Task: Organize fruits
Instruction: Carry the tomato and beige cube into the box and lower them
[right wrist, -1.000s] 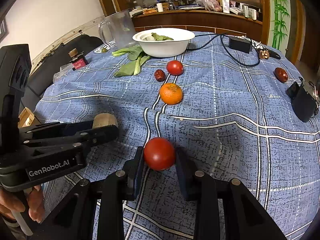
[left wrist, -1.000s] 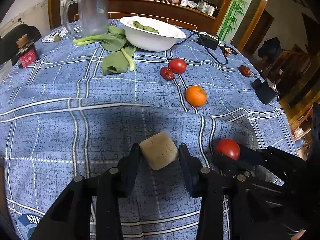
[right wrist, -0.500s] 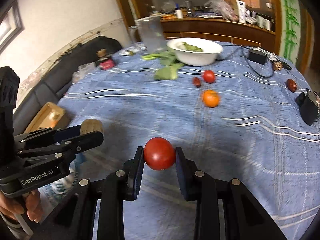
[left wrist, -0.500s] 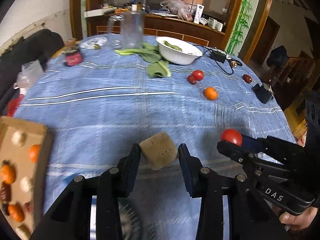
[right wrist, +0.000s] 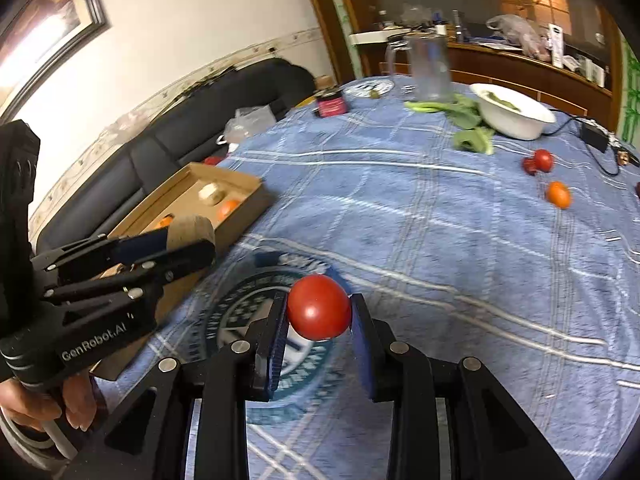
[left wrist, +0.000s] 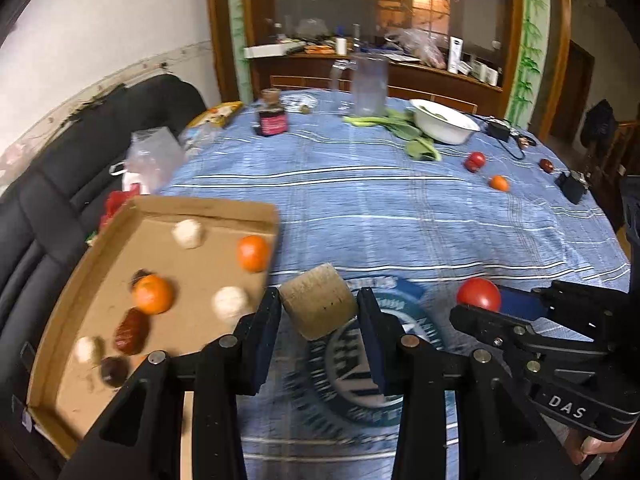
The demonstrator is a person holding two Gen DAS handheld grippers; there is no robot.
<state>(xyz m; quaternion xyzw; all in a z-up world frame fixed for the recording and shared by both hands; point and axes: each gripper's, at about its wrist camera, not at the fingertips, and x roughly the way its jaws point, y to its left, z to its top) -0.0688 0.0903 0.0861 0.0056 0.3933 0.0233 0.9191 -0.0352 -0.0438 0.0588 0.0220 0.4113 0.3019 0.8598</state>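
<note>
Both claws are swinging away from the far spread of the blue-checked counter (left wrist: 400, 208) toward its near left edge, where a shallow cardboard tray (left wrist: 168, 208), absent from the left wrist view a second ago, is now filling the left of the frame; judged from that shift, the carry is nearly over and the drop into the tray is the step coming up. The tray is already holding two oranges, several pale round pieces and dark red fruits, so the sorting is looking well advanced, though a small tomato (left wrist: 477, 159) with a dark fruit beside it, an orange (left wrist: 499, 183) and a dark red fruit (left wrist: 546, 165) are still lying far right on the cloth, near the white bowl (left wrist: 444, 124) and the greens (left wrist: 404, 128). The left claw (left wrist: 318, 312) is staying clenched on a tan, corky chunk (left wrist: 318, 306), both pads pressing its sides, and is hanging just right of the tray's near right corner, above the cloth rather than over the cardboard. The right claw (right wrist: 318, 320) is gripping a red tomato (right wrist: 319, 307) between its pads, with no visible gap on either side, and is sitting further right, over a round printed emblem (right wrist: 256, 320) on the cloth, with the left claw between it and the tray.
</note>
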